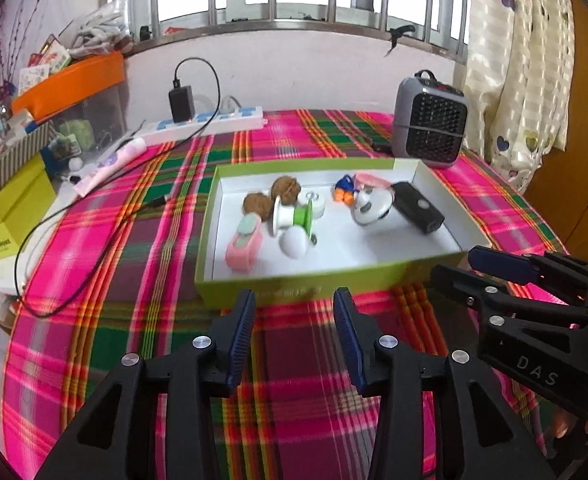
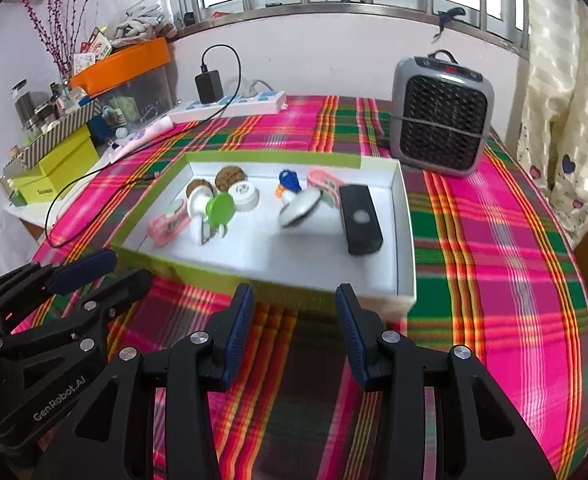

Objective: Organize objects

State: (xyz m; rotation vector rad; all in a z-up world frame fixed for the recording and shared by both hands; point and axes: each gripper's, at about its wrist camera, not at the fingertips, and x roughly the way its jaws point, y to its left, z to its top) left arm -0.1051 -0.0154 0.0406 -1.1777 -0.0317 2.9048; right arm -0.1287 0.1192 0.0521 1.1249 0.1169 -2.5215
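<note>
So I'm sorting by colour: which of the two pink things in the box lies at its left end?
The pink case with the mint-green patch, near the front-left corner beside the walnuts. The other pink item lies at the back, right of centre.

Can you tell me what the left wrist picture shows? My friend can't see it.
An empty, open left gripper hovers before a green box of small toys and two walnuts on a pink plaid tablecloth. The right gripper is beside it.

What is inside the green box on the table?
Inside the green box lie two walnuts, a pink case, a green-and-white spool, a black device and small toys. What lies beneath them is covered.
</note>
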